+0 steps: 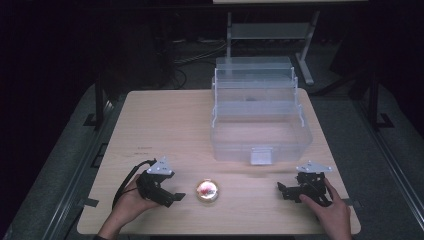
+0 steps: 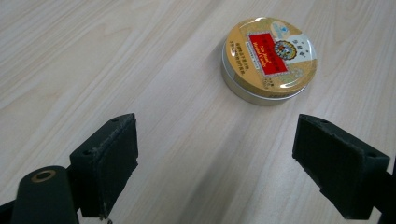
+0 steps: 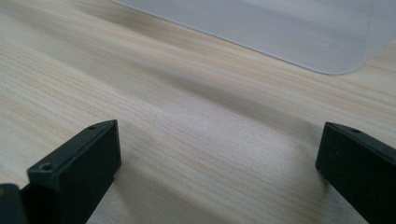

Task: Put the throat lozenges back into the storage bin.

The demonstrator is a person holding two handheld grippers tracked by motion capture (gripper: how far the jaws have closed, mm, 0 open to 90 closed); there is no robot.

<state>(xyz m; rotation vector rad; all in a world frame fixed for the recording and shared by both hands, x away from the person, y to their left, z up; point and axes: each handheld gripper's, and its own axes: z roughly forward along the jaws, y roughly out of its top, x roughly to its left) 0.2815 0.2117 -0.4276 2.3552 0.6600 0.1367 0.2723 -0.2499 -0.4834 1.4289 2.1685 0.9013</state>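
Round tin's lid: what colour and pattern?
Gold lid with a red label panel and small printed emblem; clearest in the left gripper view.

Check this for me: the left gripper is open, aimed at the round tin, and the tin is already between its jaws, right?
Not quite. The left gripper is open and aimed at the round tin, but the left gripper view shows the tin lying ahead of the jaws, not between them.

Layout of the table (image 1: 165, 115) as we see it from the high view

We find the storage box (image 1: 261, 131) toward the far right edge, the tin (image 1: 207, 190) near the front edge at centre, the left gripper (image 1: 172, 196) just left of the tin, and the right gripper (image 1: 284, 189) well right of it, before the box.
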